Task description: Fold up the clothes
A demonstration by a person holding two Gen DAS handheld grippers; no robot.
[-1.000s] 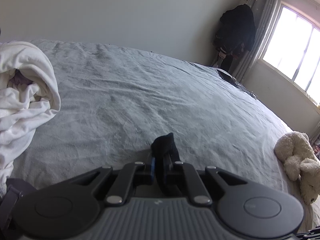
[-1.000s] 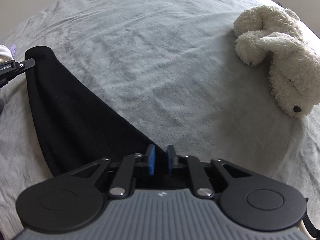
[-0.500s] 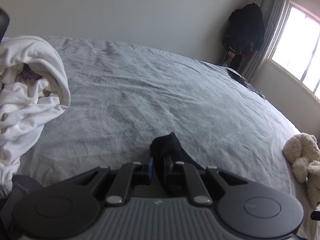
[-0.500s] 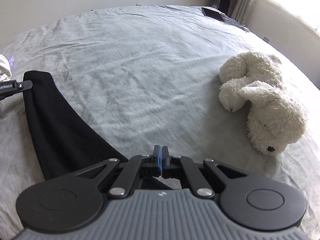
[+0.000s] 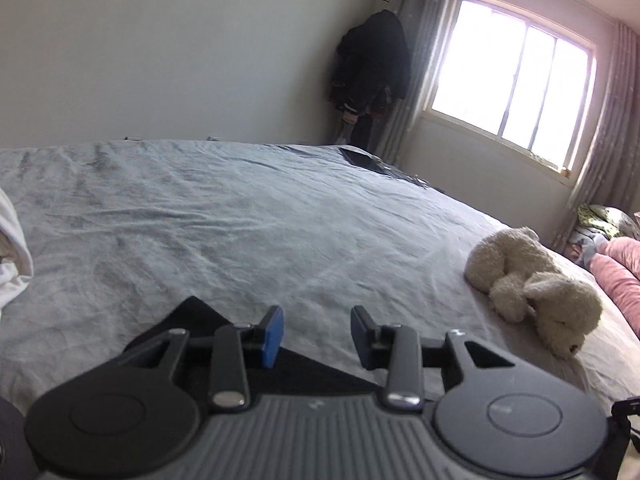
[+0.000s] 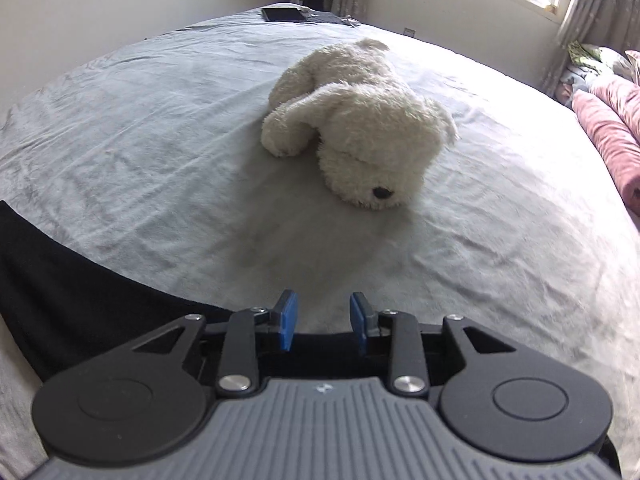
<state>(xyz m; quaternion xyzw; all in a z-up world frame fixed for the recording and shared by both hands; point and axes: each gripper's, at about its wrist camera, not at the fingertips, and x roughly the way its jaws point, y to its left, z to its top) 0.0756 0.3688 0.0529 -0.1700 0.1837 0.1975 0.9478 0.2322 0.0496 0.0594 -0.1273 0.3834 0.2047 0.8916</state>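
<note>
A bedroom with a pale wall and a bright window point(image 5: 508, 80); the work surface is a wide bed point(image 5: 240, 220) covered with a grey, slightly wrinkled sheet.

The left gripper point(image 5: 316, 336) has its jaws spread apart, with nothing between the blue pads. The black garment point(image 5: 192, 320) lies flat on the bed just below and to the left of these jaws, and one corner of it comes out beyond the left finger. The right gripper point(image 6: 323, 322) also has its jaws spread and empty. In the right wrist view the same black garment point(image 6: 72, 292) runs as a dark band from the left edge of the picture to under the jaws, and its far edge is quite straight.

My judgement: one fold is probably laid down and both grippers have let go, so this garment is partly done. How many folds remain I cannot say. At the far left of the left jaws there is a white bundle of cloth point(image 5: 12, 256), which looks not folded yet.

Most of the black garment is hidden under the gripper bodies or cut by the picture edge, so its full shape and layers are not visible. The white cloth is also cut off. A plush dog point(image 6: 356, 128) lies ahead of the right jaws, well apart from the garment.
</note>
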